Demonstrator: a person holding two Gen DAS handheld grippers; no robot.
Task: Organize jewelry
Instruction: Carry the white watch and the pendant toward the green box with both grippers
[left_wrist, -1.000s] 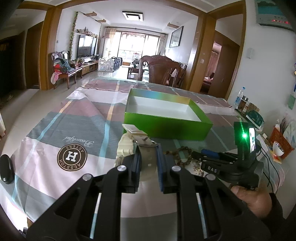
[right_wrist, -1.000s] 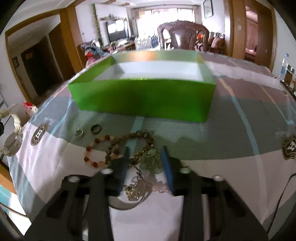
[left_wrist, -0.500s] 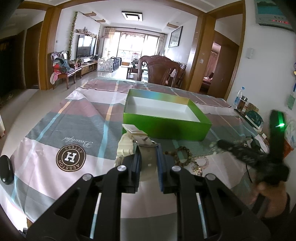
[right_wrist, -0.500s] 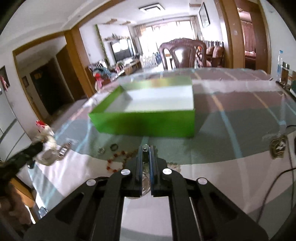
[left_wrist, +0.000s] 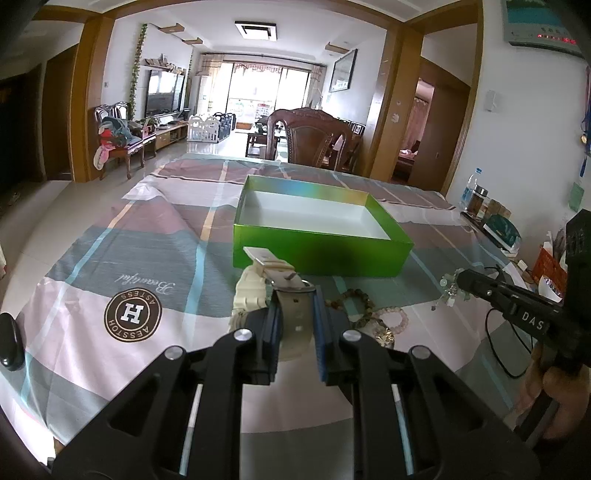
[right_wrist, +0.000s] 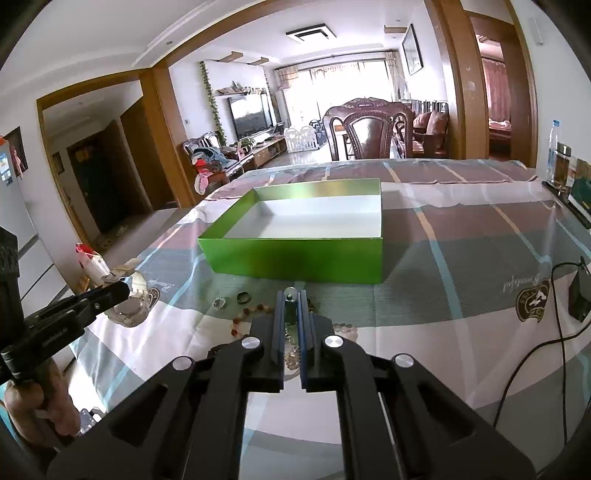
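Two black tools are up over a worktop (left_wrist: 92, 280) with a striped cloth in pink, grey and white.

The left tool (left_wrist: 295, 325) is squeezed tight on a cream-white wrist watch with a rubber strap (left_wrist: 280, 291). The strap sticks out past the tips, toward 12 o'clock, and its silver buckle sits at the top. In the right wrist view, the same watch (right_wrist: 125, 291) shows at 9 o'clock, at the tip of the left tool (right_wrist: 110, 291), with a hand (right_wrist: 40, 406) on the grip lower down.

The right tool (right_wrist: 291, 299) is shut to a thin gap on a pale green bead bracelet with a clear bead at the top (right_wrist: 291, 295). In the left wrist view, that bracelet (left_wrist: 452, 291) hangs from the tip of the right tool (left_wrist: 461, 282) at 3 o'clock, up off the cloth. A hand (left_wrist: 546, 395) holds that tool.

A shiny green open box with a white inside (left_wrist: 317, 254) sits on the cloth at 12 o'clock, just past both tools. Nothing can be seen in it.

More jewelry lies on the cloth between the tools and the box: a brown bead bracelet (left_wrist: 351, 299), a pink bead bracelet (left_wrist: 391, 317), a red and orange bead string (right_wrist: 247, 314), a small dark ring (right_wrist: 243, 296) and a small clear sparkly ring (right_wrist: 219, 303).

A brown round logo with an H (left_wrist: 132, 313) is printed on the cloth at 9 o'clock in the left wrist view.
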